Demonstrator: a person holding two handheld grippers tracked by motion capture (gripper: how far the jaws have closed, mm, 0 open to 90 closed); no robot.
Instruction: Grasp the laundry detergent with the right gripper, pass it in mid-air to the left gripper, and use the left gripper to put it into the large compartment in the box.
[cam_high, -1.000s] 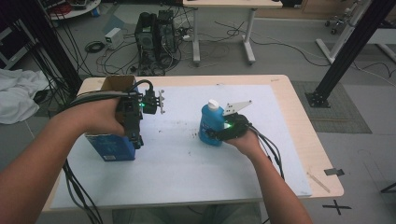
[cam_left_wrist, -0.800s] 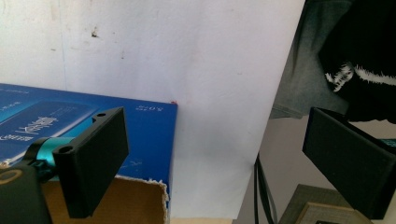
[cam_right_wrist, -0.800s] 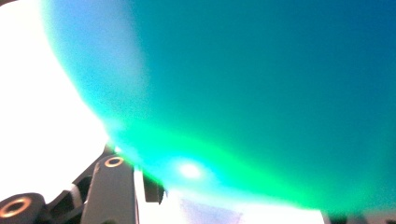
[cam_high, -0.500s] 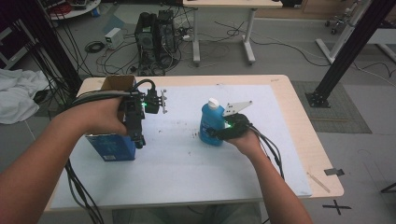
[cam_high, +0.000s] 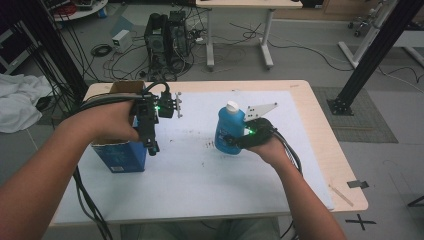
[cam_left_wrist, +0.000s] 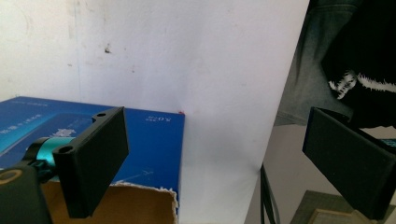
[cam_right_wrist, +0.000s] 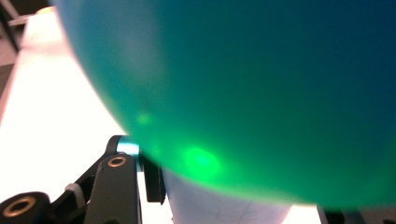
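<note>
Item one: the right gripper (cam_high: 235, 141). I am holding it level at the middle of the counter (cam_high: 320, 130), its jaws clamping the lower body of the blue bottle (cam_high: 229, 131). Those jaws have just been closing, with the bottle between them. In the right gripper view the bottle (cam_right_wrist: 243, 88) is sitting right against the lens, blue-green and blurred, with the left-hand jaw pressing on its side.

Item two: the blue bottle. It is standing upright with a white cap (cam_high: 232, 106) on top, over the white sheet (cam_high: 200, 175) that is covering most of the counter. From the high view I cannot tell whether its base is touching the sheet.

Item three: the left gripper (cam_high: 154, 148). I am holding it pointing down, just beside the blue box (cam_high: 120, 157) at the counter's left side. In the left gripper view its jaws are standing wide apart with nothing between them; the left-hand jaw is hanging over the box's open brown-lined top (cam_left_wrist: 112, 205), the other one over the counter's edge.

Item four: the blue box. It is standing on the sheet with its top flaps open, well apart from the bottle.

Item five: cables. They are trailing from both grippers back along my forearms.
</note>
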